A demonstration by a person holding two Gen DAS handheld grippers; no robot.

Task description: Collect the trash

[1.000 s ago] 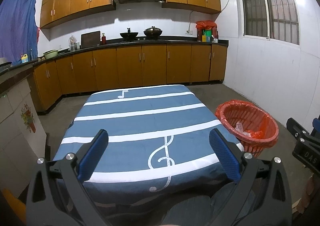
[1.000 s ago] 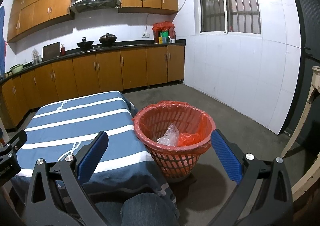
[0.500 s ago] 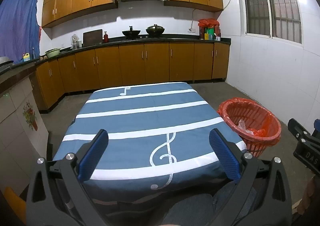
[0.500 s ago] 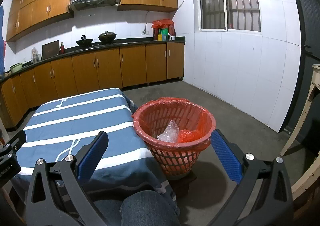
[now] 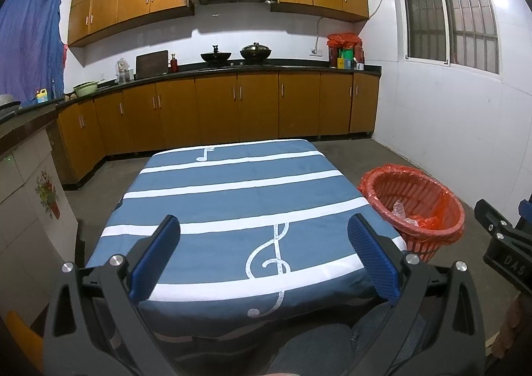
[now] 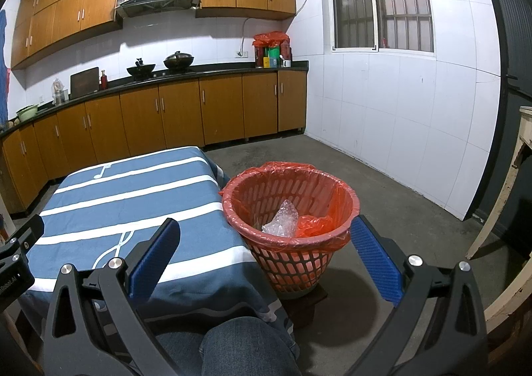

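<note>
Left gripper (image 5: 264, 254) and right gripper (image 6: 266, 254) both spread wide, holding nothing, above the near edge of the striped table (image 5: 232, 196). Red basket (image 6: 289, 206) just beside the table's right edge, clear crumpled plastic (image 6: 281, 219) inside, bare floor (image 6: 382, 196) beyond. Pulled back slightly since a second ago, table and basket lower in view.

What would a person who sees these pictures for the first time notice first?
First, the red basket on the floor, right of the table, lined with a red bag and holding crumpled clear plastic. Next, the table's blue cloth with white stripes and a treble clef. Both tongs, left and right, are open and hold nothing.
</note>
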